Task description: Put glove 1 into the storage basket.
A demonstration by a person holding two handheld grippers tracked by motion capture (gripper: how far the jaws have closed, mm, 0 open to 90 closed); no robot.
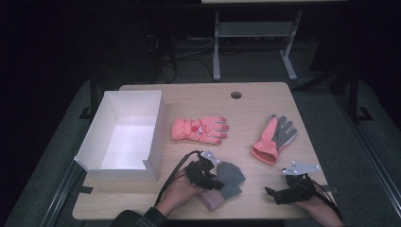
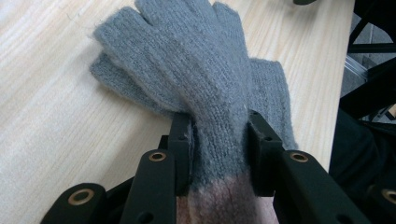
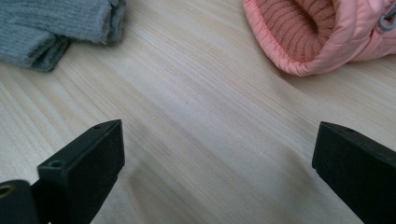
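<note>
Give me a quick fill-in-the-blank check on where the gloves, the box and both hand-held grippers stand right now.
1. The left hand-held gripper is shut on the ____ knit glove.
2. The right hand-held gripper has its jaws ____, with bare table between them.
3. The white box lies at the table's ____ side in the high view.
4. Two ____ gloves lie apart beyond the grippers.

Missing words: grey; open; left; pink
</note>
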